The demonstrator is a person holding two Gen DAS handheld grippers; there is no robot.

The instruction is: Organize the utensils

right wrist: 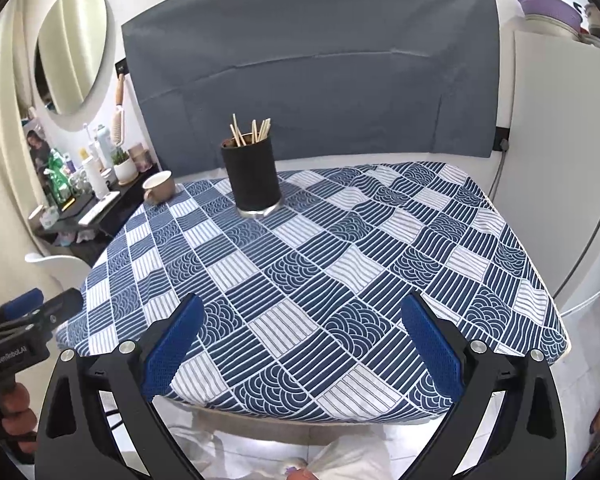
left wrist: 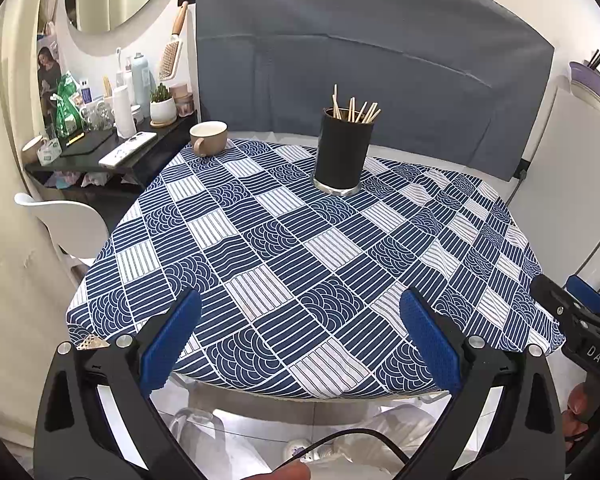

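Note:
A black cylindrical holder (left wrist: 342,152) stands upright at the far side of the table, with several wooden chopsticks (left wrist: 356,110) sticking out of it. It also shows in the right wrist view (right wrist: 254,178), with the chopsticks (right wrist: 250,132) in it. My left gripper (left wrist: 300,312) is open and empty above the table's near edge. My right gripper (right wrist: 300,312) is open and empty, also above the near edge. Both are far from the holder.
The table carries a blue and white patterned cloth (left wrist: 300,248). A beige cup (left wrist: 209,137) sits at its far left corner. A cluttered black shelf (left wrist: 96,152) and a white chair (left wrist: 72,224) stand to the left. A white cabinet (right wrist: 560,140) stands to the right.

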